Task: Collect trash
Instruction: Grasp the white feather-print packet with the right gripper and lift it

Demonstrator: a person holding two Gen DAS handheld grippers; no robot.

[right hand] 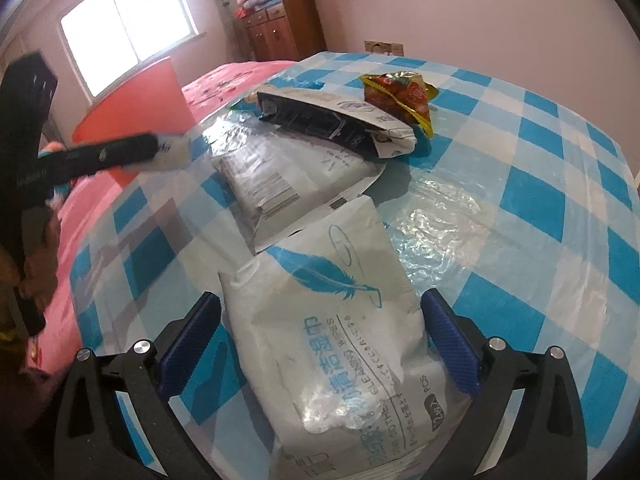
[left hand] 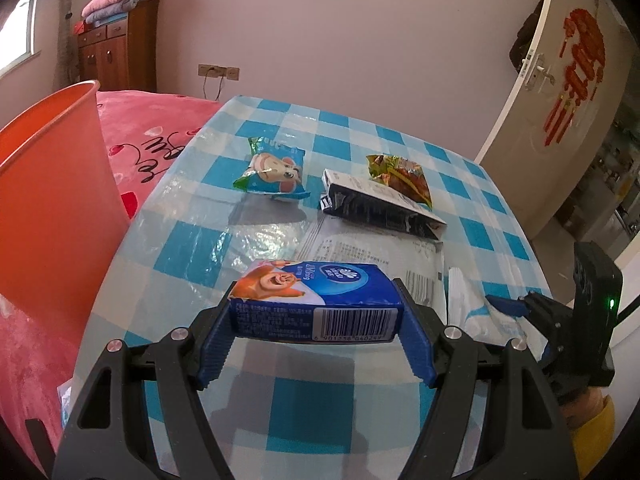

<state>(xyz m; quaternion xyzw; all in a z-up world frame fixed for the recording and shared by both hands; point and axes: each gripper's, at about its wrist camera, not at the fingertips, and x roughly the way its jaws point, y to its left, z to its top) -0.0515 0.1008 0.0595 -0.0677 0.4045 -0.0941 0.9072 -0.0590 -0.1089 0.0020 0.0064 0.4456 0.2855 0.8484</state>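
My left gripper [left hand: 316, 308] is shut on a blue tissue pack [left hand: 316, 300] and holds it above the checked table [left hand: 192, 252]. An orange bin [left hand: 52, 192] stands at the left, beside the table. My right gripper [right hand: 320, 320] is open, its jaws on either side of a white cleaning-wipes pack [right hand: 336, 344] lying on the table. Farther back lie a white flat pouch [right hand: 280, 184], a black-and-white box [left hand: 380, 204], a green-red snack wrapper [left hand: 400, 174] and a cartoon snack bag [left hand: 274, 172]. The left gripper shows blurred in the right wrist view [right hand: 168, 152].
A bed with a pink cover [left hand: 160, 136] lies behind the bin. A wooden cabinet [left hand: 116, 52] stands by the far wall. An open door [left hand: 560, 92] is at the right. The table's near edge is close to both grippers.
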